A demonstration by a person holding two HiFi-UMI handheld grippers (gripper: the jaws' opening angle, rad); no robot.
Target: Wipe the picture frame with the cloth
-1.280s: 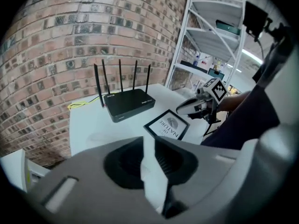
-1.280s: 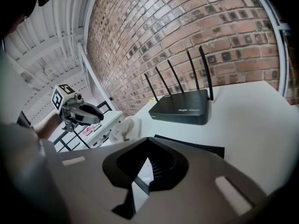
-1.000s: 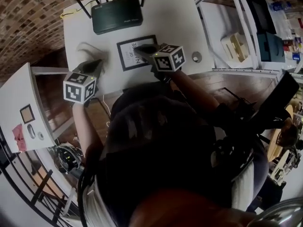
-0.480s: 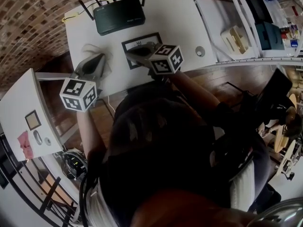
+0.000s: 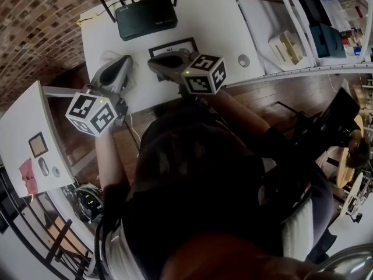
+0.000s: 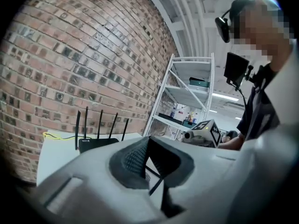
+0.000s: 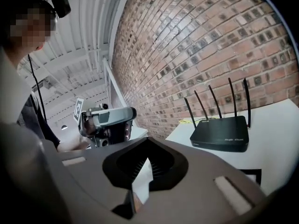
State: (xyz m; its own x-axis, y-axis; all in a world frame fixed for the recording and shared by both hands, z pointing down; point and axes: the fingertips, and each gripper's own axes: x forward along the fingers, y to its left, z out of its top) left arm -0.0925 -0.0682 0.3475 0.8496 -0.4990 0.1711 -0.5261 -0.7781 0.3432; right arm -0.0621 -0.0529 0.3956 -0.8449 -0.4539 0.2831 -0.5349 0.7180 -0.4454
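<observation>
The picture frame (image 5: 175, 44), black with a white mat, lies flat on the white table (image 5: 221, 28); my right gripper hides much of it. Its corner shows in the right gripper view (image 7: 250, 174). The white cloth (image 5: 106, 57) lies crumpled on the table to the frame's left, mostly under my left gripper. My left gripper (image 5: 123, 62) hovers above the cloth, jaws shut (image 6: 149, 143), no cloth seen between them. My right gripper (image 5: 154, 63) hangs over the frame's left part, jaws shut (image 7: 142, 164) with nothing held. Each gripper appears in the other's view: right gripper (image 6: 201, 132), left gripper (image 7: 105, 120).
A black router (image 5: 145, 16) with several antennas stands at the table's far edge, a yellow cable (image 5: 87, 19) beside it. A small round disc (image 5: 243, 60) lies to the frame's right. A white shelf unit (image 5: 285, 45) is on the right, a brick wall (image 6: 70, 55) behind.
Both grippers have lifted up off the table. The left one rose away from the cloth, and the right one rose and slid left over the frame. Cloth and frame stayed put.
</observation>
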